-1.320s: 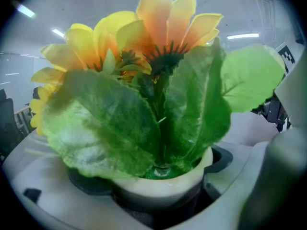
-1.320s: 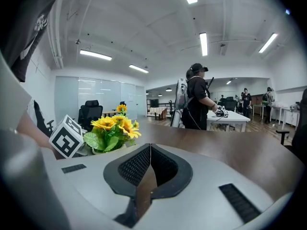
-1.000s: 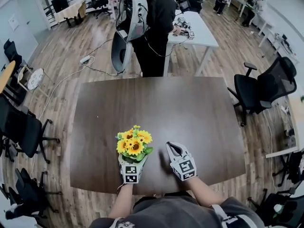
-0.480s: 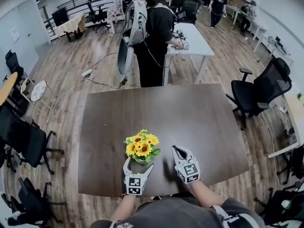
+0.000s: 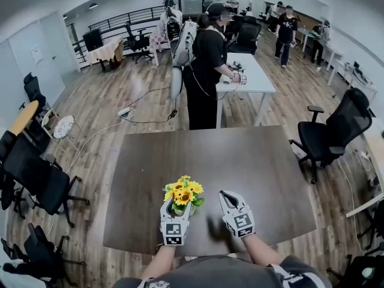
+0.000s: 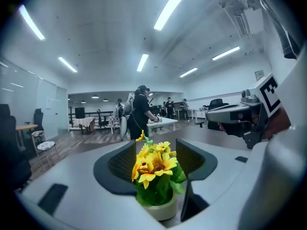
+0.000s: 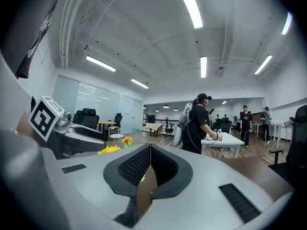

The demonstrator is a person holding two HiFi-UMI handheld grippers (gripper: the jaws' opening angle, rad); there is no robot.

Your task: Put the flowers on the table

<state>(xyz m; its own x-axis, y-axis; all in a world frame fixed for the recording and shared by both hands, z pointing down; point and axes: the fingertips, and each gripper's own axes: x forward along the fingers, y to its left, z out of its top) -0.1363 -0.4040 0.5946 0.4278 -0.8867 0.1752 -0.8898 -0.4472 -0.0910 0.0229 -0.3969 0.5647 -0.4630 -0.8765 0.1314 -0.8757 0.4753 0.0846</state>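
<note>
My left fingers point(image 6: 117, 169), just closed in, pinch the probably light, rigid sunflower pot point(image 6: 160, 209) below its soft blooms; right fingers point(image 7: 132, 169) pressed together, empty.

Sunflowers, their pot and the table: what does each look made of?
Sunflowers: probably artificial, fabric or plastic; the petals and leaves look evenly bright and stiff.
Pot: pale cream, smooth and matte; ceramic or plastic, the look leaves it open.
Table: dark brown wood-look top, perhaps laminate or veneer, with a soft satin sheen under the ceiling lights.
</note>
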